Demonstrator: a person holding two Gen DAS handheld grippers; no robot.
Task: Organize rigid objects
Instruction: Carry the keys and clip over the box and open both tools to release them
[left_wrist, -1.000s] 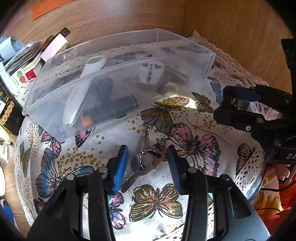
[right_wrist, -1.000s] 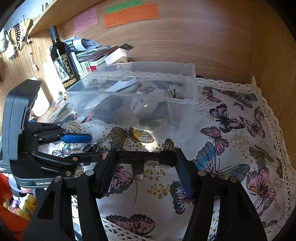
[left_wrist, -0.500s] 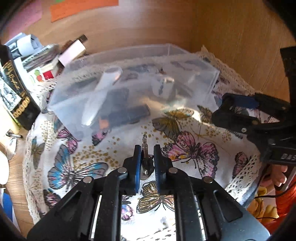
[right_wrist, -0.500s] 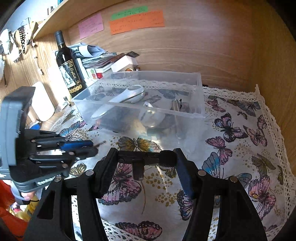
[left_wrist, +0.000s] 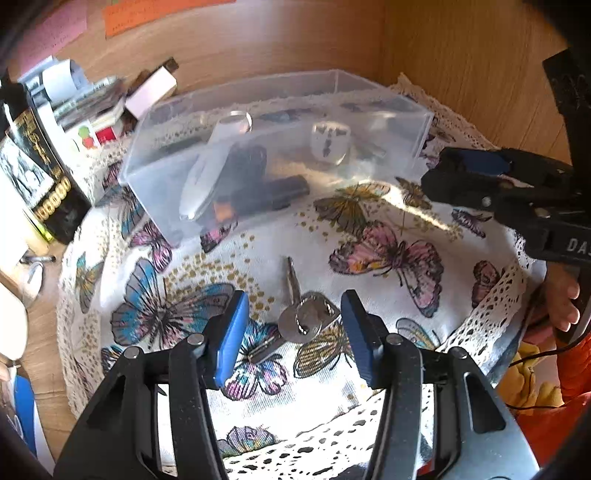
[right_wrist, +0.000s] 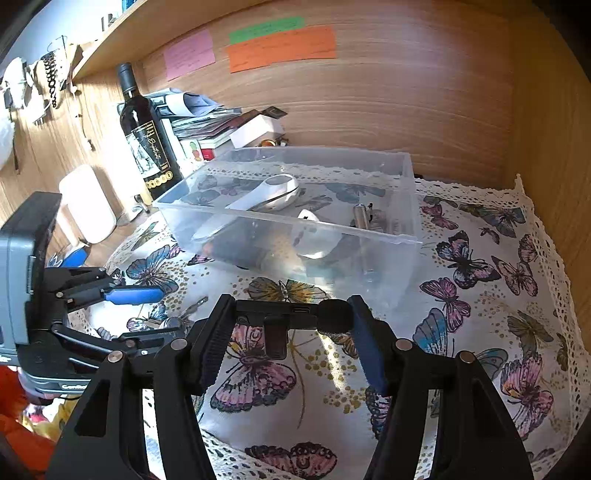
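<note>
The left hand-held gripper (left_wrist: 291, 332) is spread wide around the keys (left_wrist: 301, 319); the right hand-held gripper (right_wrist: 288, 325) pinches a black device (right_wrist: 291, 314).

The left wrist view looked from low over the near edge of the cloth (left_wrist: 388, 236), close above the keys (left_wrist: 306, 317), facing the bin (left_wrist: 280, 147) and back wall. The right wrist view sat higher and further right, facing the same bin (right_wrist: 295, 229) from the near edge. Both shared the bin, the bottle (right_wrist: 146, 136) and the cloth's middle, and each caught the other gripper at its side.
</note>
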